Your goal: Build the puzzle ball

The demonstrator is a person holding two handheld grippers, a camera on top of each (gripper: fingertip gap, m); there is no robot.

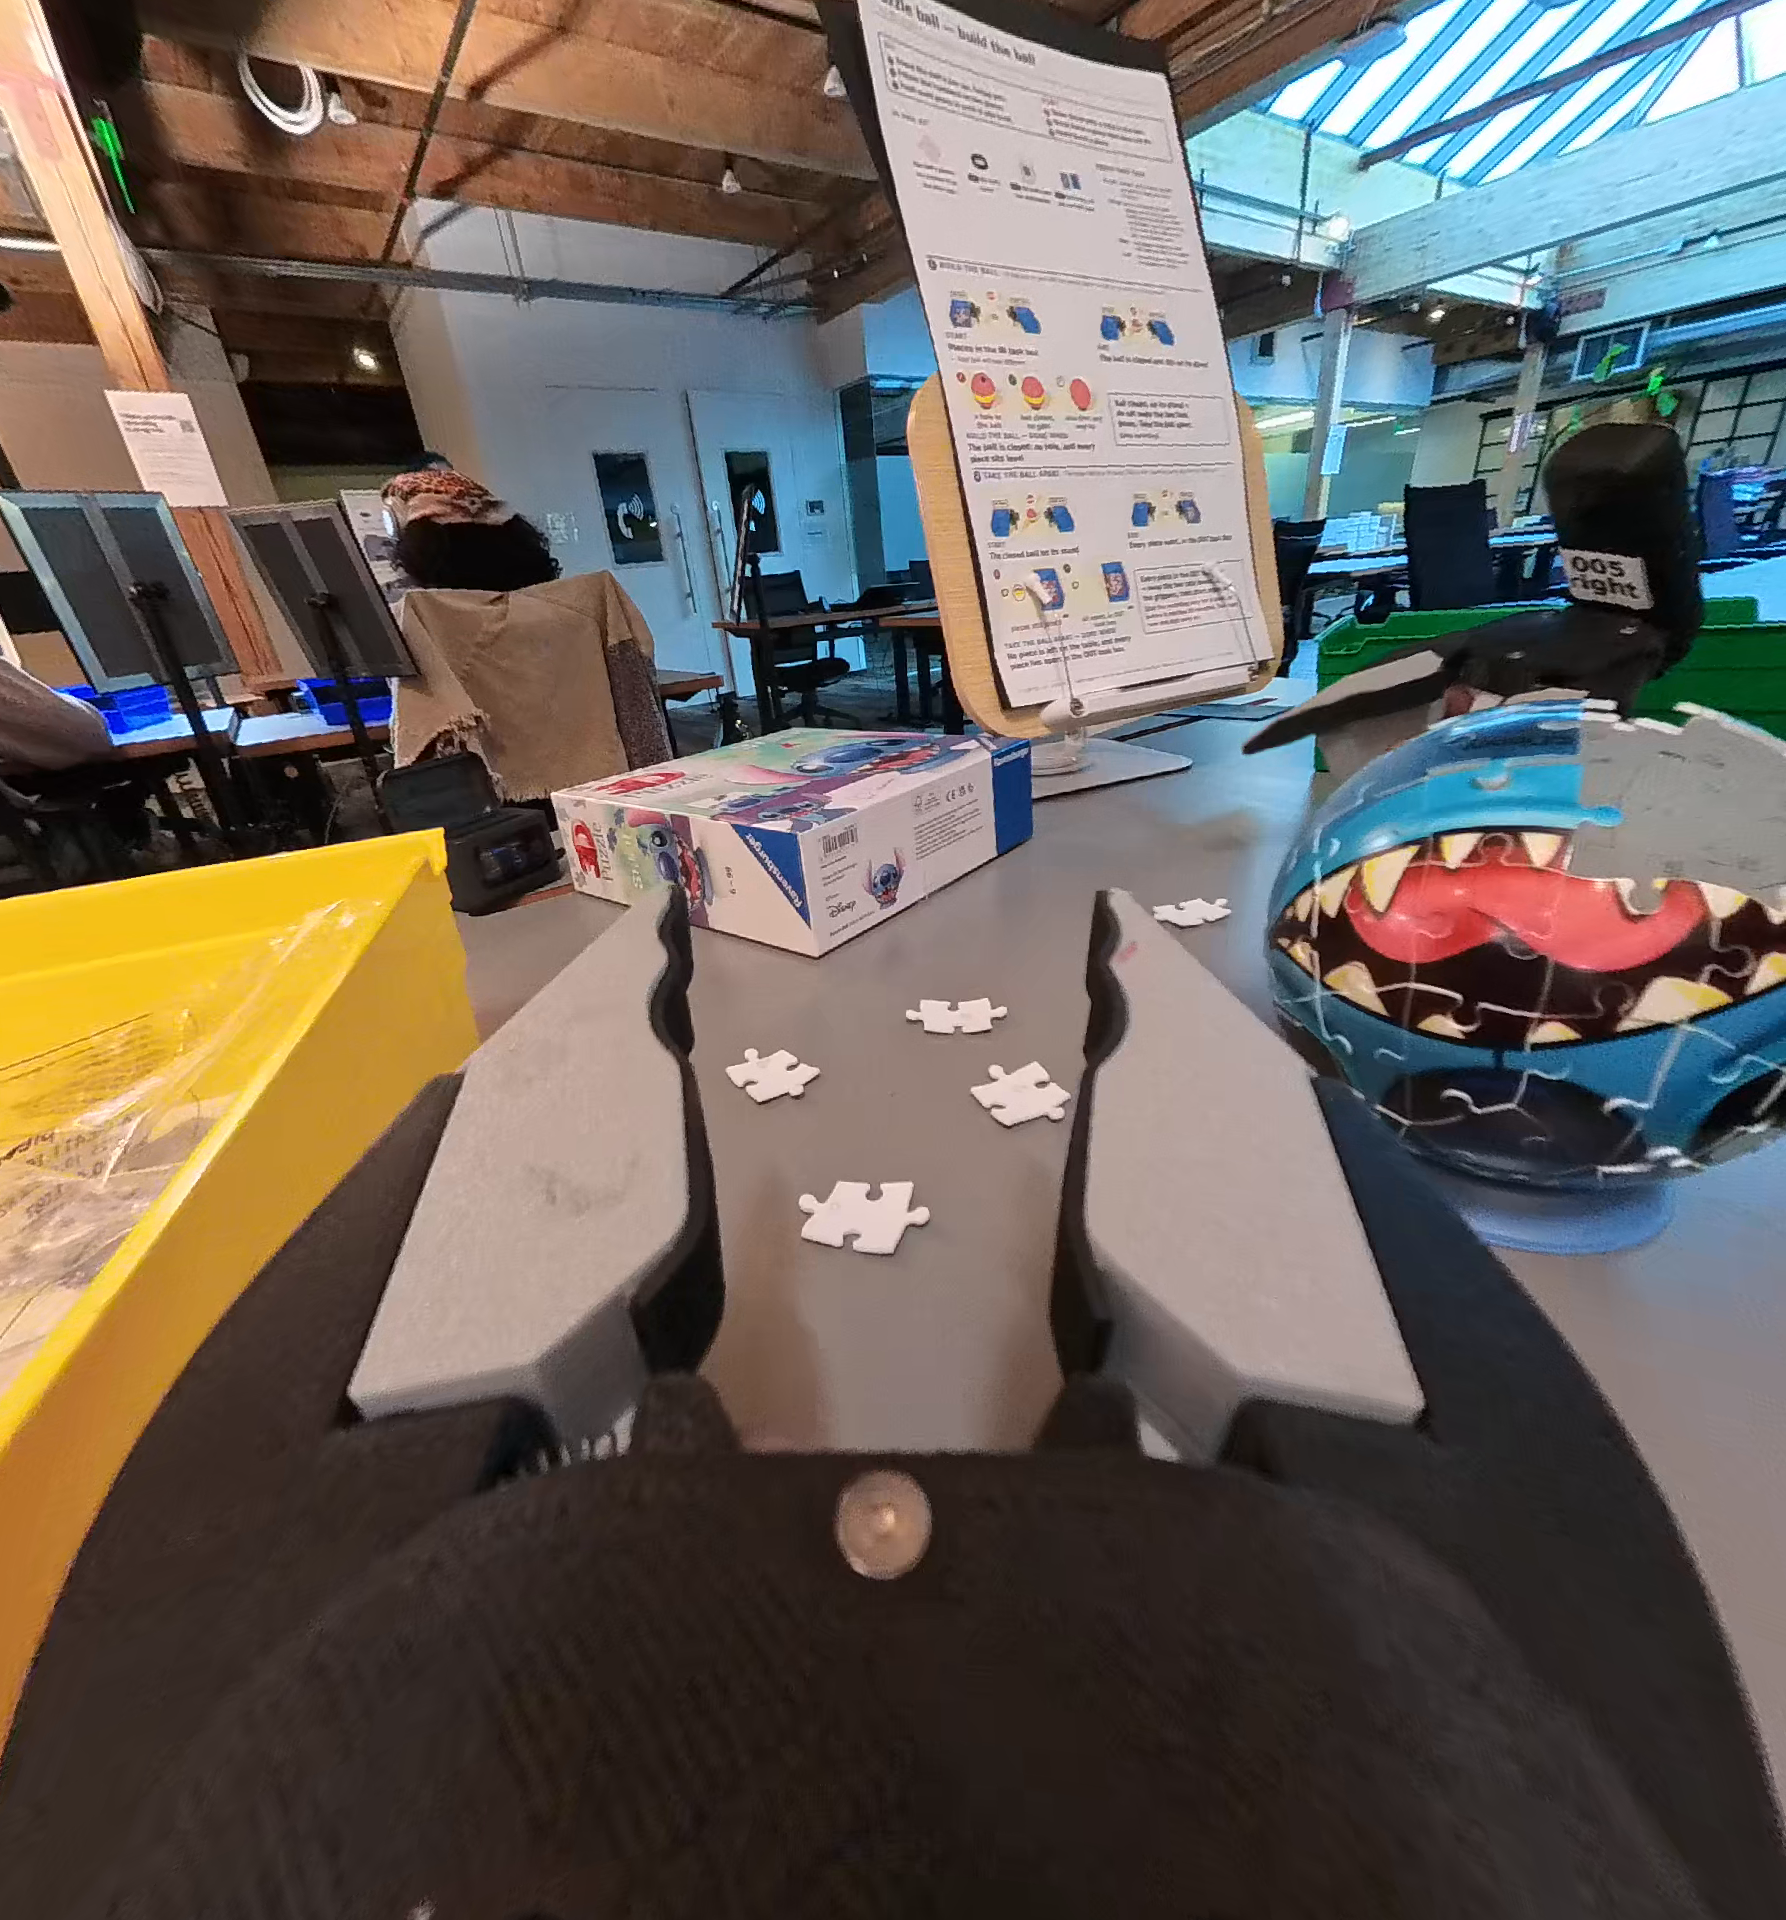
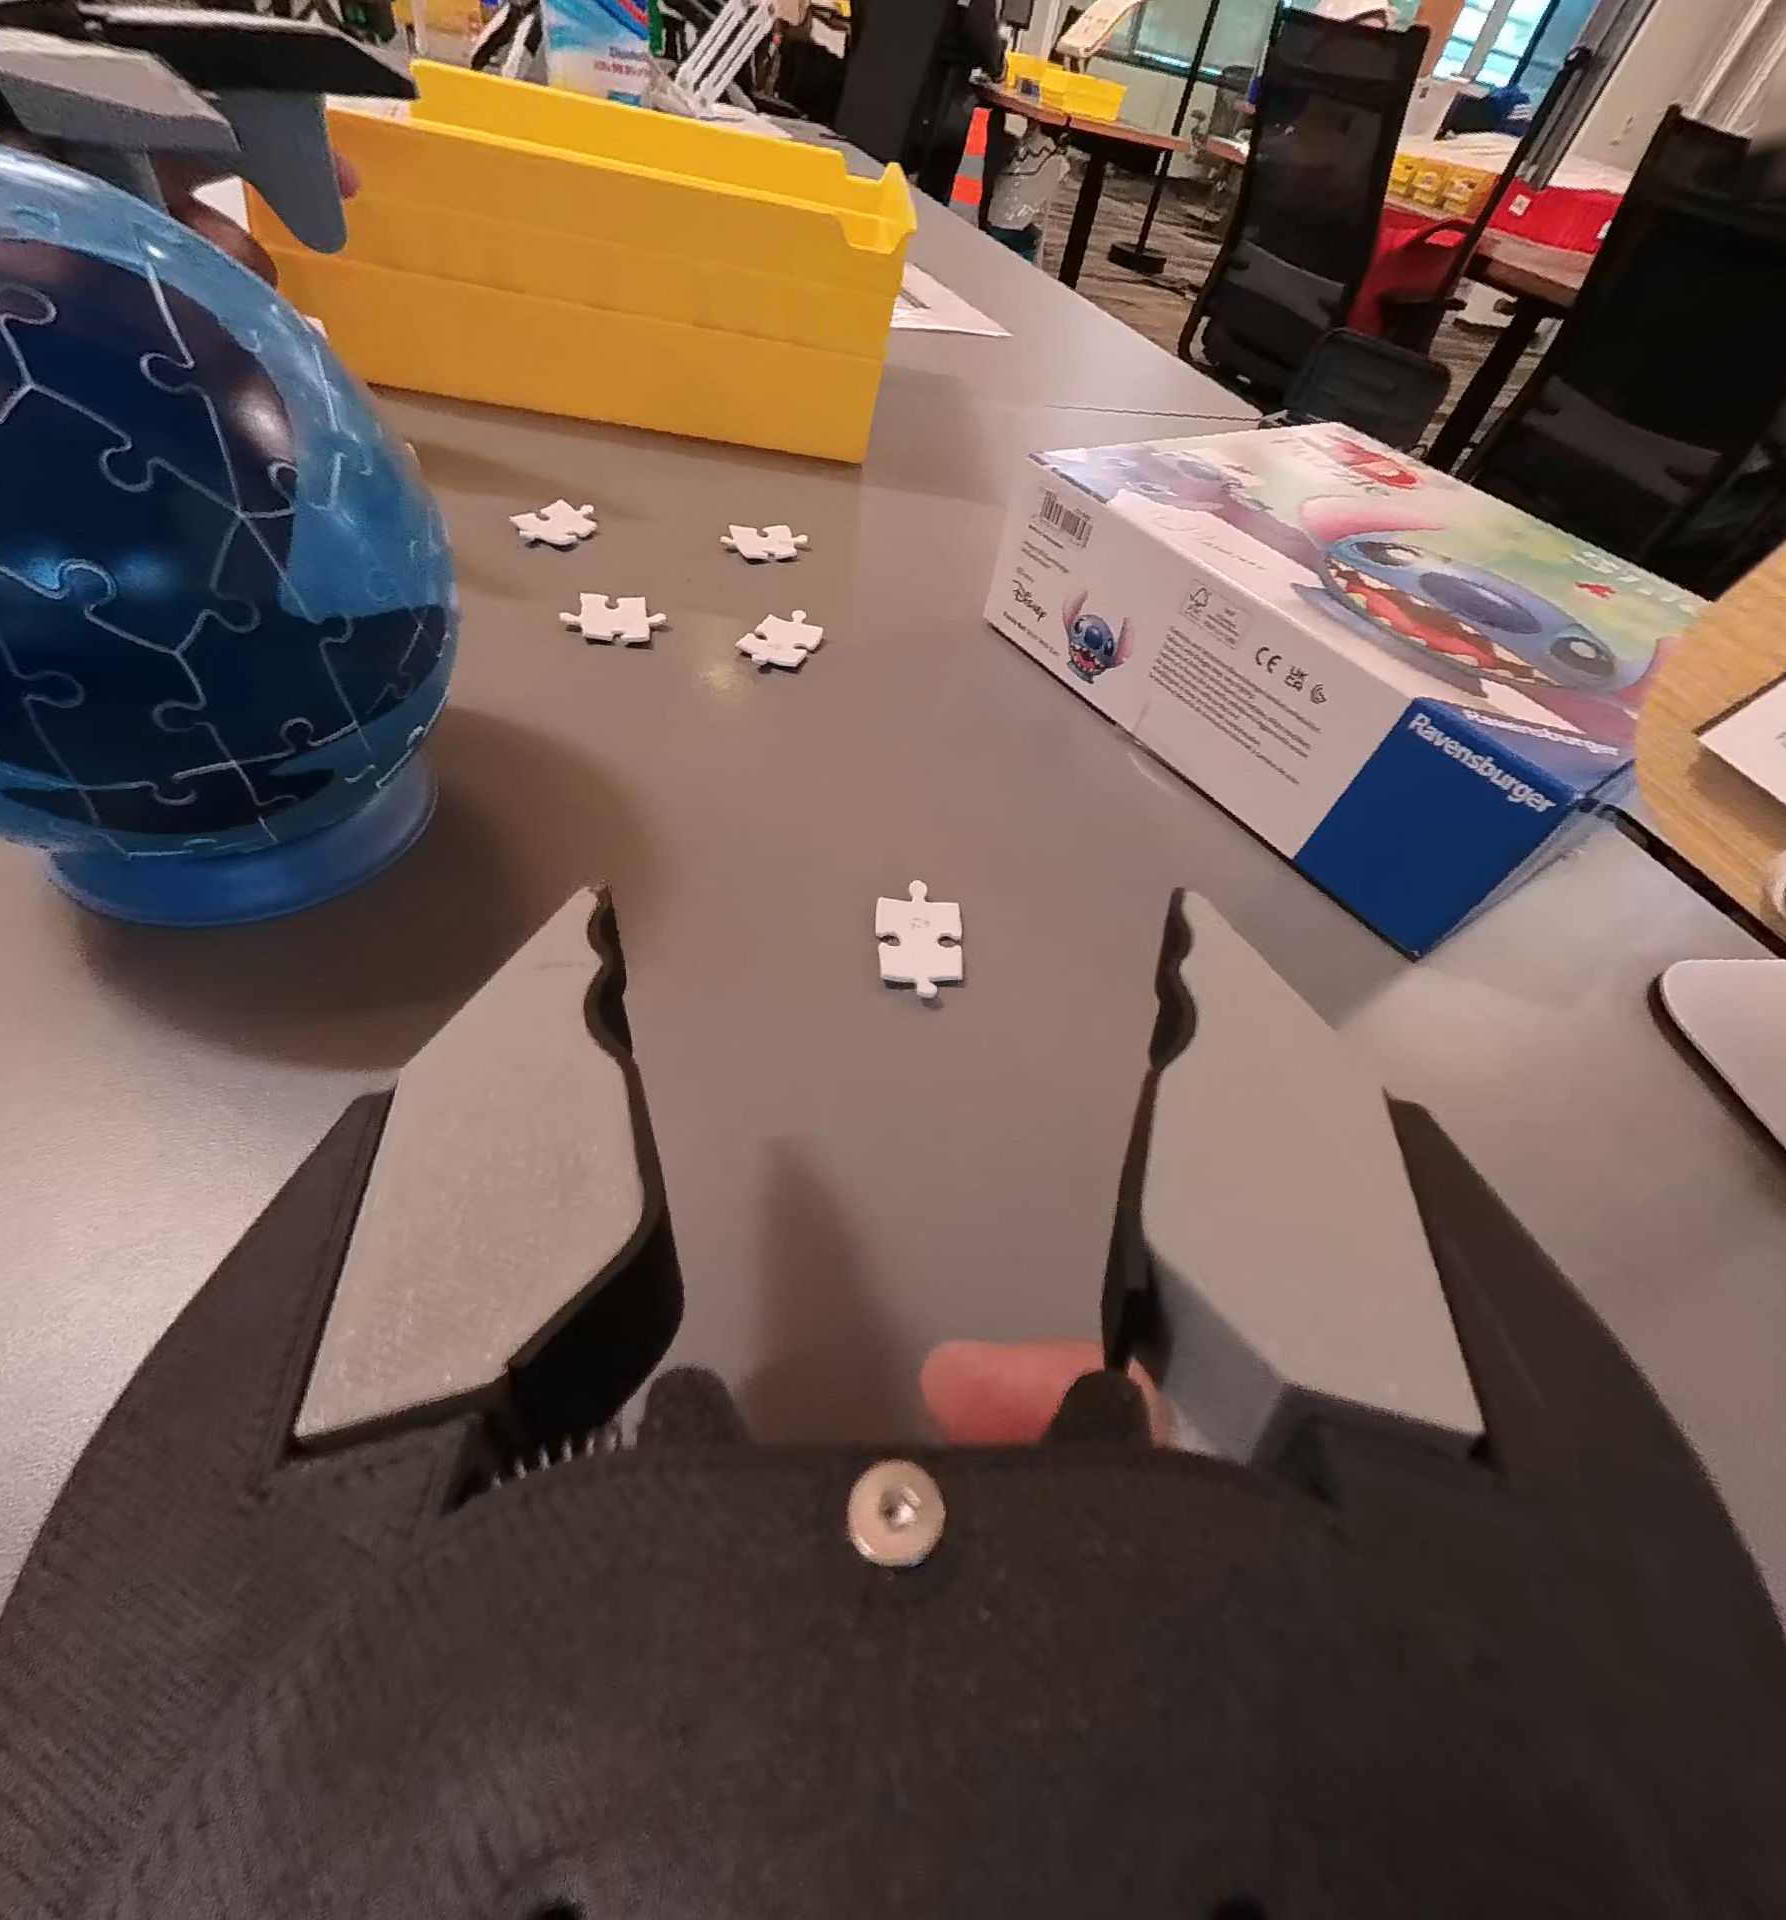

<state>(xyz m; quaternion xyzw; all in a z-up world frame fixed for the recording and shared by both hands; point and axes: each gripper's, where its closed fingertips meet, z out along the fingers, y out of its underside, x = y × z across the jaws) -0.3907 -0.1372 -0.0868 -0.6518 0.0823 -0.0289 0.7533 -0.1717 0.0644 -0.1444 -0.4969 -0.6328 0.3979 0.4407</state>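
Both units same build: left gripper [image 1: 884, 914] and right gripper [image 2: 884, 909] have a textured black printed body, flat grey fingers [image 1: 546, 1174] with wavy black inner pads [image 2: 614, 997]. Single silver screw [image 2: 895, 1511] centred on each body. Right gripper carries a white label [image 1: 1604, 578] on its black handle.

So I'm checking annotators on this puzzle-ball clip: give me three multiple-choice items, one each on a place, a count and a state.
1. Where does the partly built blue puzzle ball sit?
A. on a blue ring stand
B. in the yellow plastic bin
C. on the puzzle box

2. How many loose white puzzle pieces lie on the grey table?
A. two
B. five
C. nine

3. What is the right gripper doing?
A. pinching a piece
B. clamping the ball
C. open, holding nothing

Key: 1 A, the stand shows under the ball; 2 B, four clustered plus one nearer the gripper; 3 C, the jaws stand apart over bare table.
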